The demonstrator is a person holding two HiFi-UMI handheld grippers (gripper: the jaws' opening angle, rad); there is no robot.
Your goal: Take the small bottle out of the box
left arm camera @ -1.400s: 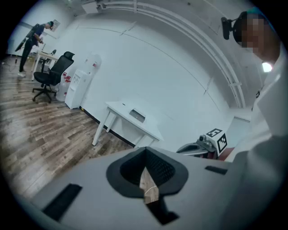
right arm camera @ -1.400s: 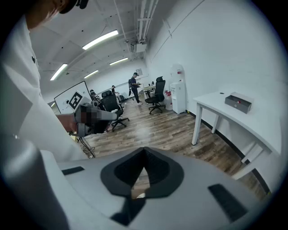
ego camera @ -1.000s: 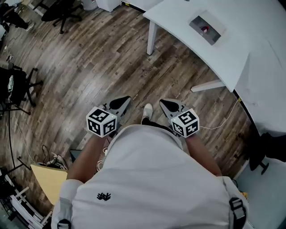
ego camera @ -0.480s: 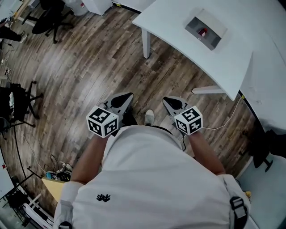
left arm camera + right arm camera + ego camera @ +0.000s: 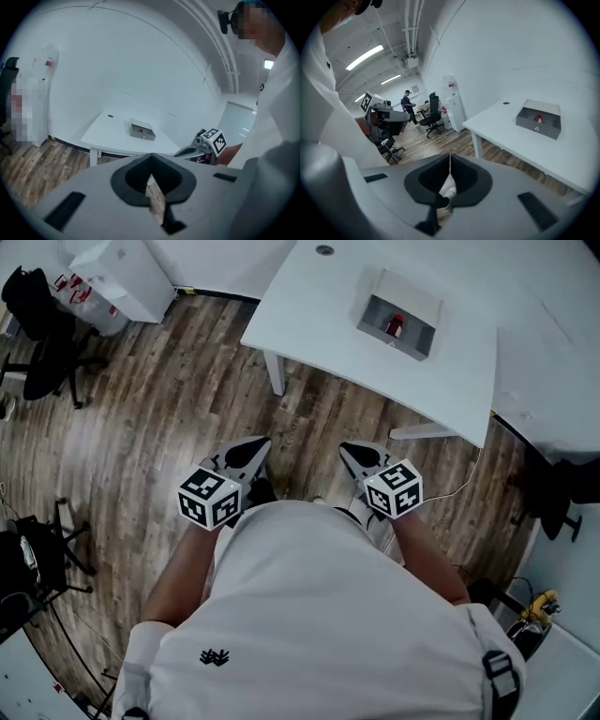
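Note:
A small bottle with a red cap (image 5: 395, 326) stands inside an open grey box (image 5: 410, 334) on the white table (image 5: 309, 306), far ahead of both grippers. The box (image 5: 142, 131) shows small in the left gripper view, and the box (image 5: 538, 121) with the bottle (image 5: 538, 118) shows in the right gripper view. My left gripper (image 5: 260, 443) and right gripper (image 5: 347, 448) are held side by side over the wooden floor, close to the person's body. Both are shut with nothing between their jaws, as the left gripper (image 5: 151, 157) and right gripper (image 5: 450, 157) show close up.
The table's near edge and leg (image 5: 275, 373) lie between me and the box. Black office chairs (image 5: 47, 352) stand at the left beside a white cabinet (image 5: 117, 282). A cable (image 5: 469, 486) runs over the floor at the right. A person (image 5: 408, 101) stands far off.
The head view has swung toward the table, so the table and box now sit nearer the top centre. Both grippers have stayed shut and level in front of the body.

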